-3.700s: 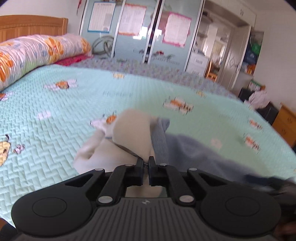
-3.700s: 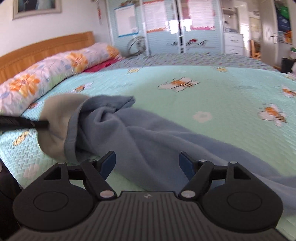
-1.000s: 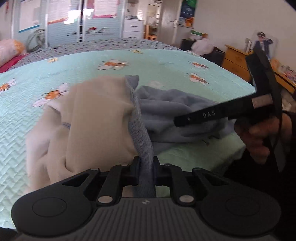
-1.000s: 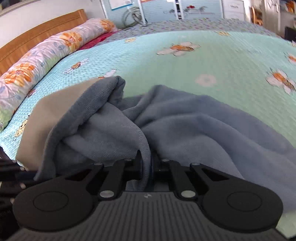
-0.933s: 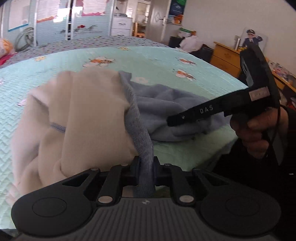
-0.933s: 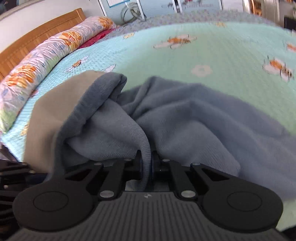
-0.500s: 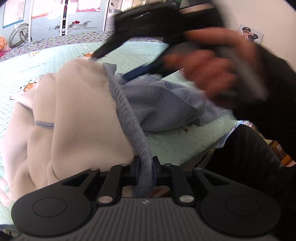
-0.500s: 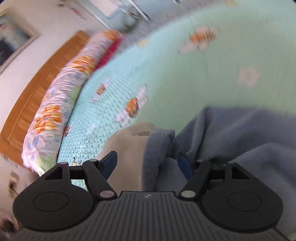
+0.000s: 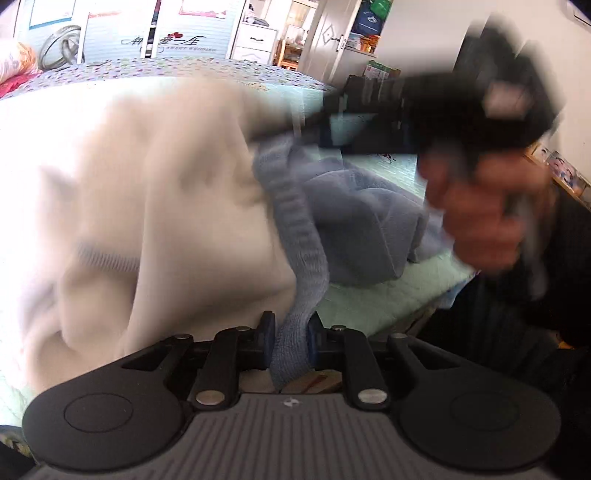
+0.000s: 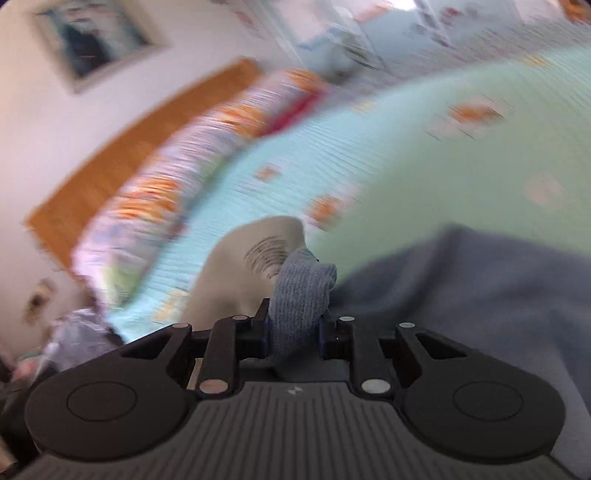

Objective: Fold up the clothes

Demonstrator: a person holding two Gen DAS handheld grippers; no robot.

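Observation:
A blue garment with a cream lining (image 9: pixel 159 206) is lifted off the mint-green bedspread (image 9: pixel 369 306). My left gripper (image 9: pixel 290 345) is shut on its ribbed blue hem (image 9: pixel 295 229). In the right wrist view my right gripper (image 10: pixel 293 338) is shut on another bunch of the same ribbed blue hem (image 10: pixel 301 291), with cream lining (image 10: pixel 236 273) to its left and blue fabric (image 10: pixel 480 295) spreading right. The left wrist view also shows the right gripper (image 9: pixel 328 122), blurred, held by a hand (image 9: pixel 484 218) at the hem's upper end.
A long floral pillow (image 10: pixel 177 170) lies against the wooden headboard (image 10: pixel 122 158). Wardrobe doors (image 9: pixel 166 29) stand beyond the far side of the bed. The bed's near edge (image 9: pixel 436 295) runs below the hand, next to dark clothing (image 9: pixel 554 332).
The right gripper, open half a second ago, has shut on the ribbed blue hem higher up. Both views are blurred with motion, and the garment has risen and fills more of the left view.

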